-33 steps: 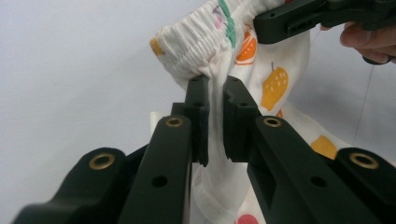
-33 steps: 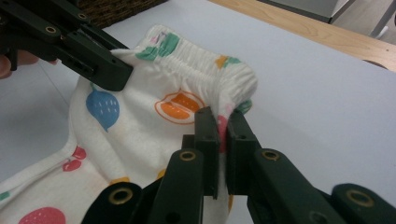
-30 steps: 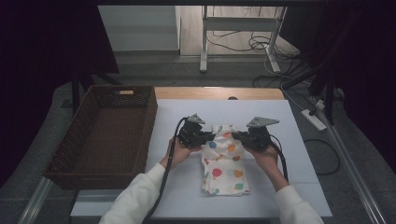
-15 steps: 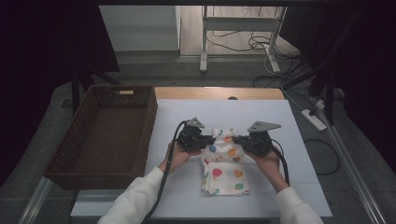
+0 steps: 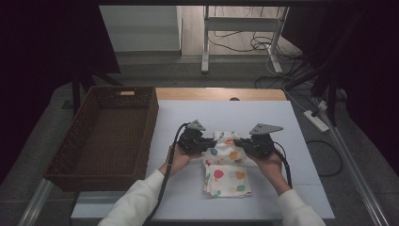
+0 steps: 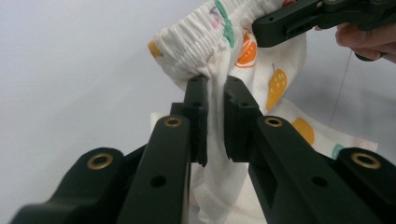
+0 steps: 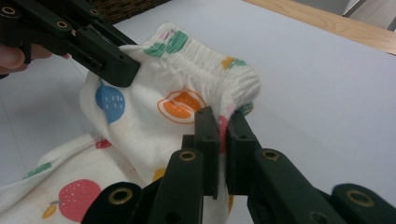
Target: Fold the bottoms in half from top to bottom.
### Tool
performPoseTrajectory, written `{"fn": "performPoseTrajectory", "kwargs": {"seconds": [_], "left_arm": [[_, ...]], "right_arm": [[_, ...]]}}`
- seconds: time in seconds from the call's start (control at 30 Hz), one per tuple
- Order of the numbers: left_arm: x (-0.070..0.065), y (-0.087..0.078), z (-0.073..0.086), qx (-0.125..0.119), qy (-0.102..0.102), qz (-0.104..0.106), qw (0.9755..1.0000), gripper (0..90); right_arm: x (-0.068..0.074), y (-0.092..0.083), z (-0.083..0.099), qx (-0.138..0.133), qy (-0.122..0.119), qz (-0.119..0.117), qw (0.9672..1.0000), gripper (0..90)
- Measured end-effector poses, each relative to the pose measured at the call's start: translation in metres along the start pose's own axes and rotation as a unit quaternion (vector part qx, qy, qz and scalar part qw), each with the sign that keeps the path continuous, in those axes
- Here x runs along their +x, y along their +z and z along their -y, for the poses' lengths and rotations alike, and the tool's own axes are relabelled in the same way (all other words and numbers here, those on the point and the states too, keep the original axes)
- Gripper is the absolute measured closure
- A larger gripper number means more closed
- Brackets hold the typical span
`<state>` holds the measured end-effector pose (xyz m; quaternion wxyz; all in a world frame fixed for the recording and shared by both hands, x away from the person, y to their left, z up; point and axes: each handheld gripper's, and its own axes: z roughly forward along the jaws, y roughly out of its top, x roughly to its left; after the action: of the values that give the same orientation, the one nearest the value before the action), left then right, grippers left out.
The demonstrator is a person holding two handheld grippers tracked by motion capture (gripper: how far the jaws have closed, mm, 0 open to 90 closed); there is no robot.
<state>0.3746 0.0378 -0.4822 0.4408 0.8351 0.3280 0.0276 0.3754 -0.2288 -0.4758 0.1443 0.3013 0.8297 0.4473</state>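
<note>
Two grippers hold one garment. The fruit-print shorts (image 5: 227,167) lie near the table's (image 5: 301,188) front centre, waistband end raised. The left gripper (image 6: 215,88) is clamped on the elastic waistband (image 6: 196,39) at the shorts' 10 o'clock corner; the right gripper (image 7: 223,116) is clamped at the 2 o'clock corner. To fold well, keep both clamps firm, hold the waistband taut and level, and move both hands together. The wicker basket (image 5: 106,134) stands at 9 o'clock, well apart.
</note>
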Motion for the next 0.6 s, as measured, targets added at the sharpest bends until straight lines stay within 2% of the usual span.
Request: {"fn": "performPoseTrajectory", "kwargs": {"seconds": [0.2, 0.33, 0.6], "left_arm": [[-0.0013, -0.0009, 0.0015, 0.0, 0.001, 0.002, 1.0, 81.4], [-0.0018, -0.0005, 0.0035, -0.001, -0.005, 0.007, 1.0, 81.4], [-0.0049, -0.0018, 0.007, 0.001, -0.004, 0.008, 1.0, 81.2]], "right_arm": [[0.001, -0.0015, 0.0014, -0.001, 0.007, -0.006, 1.0, 84.9], [0.0019, -0.0021, 0.003, 0.001, 0.005, -0.006, 1.0, 84.9], [0.0044, -0.0032, 0.0048, 0.003, 0.005, -0.01, 0.9999, 85.0]]}}
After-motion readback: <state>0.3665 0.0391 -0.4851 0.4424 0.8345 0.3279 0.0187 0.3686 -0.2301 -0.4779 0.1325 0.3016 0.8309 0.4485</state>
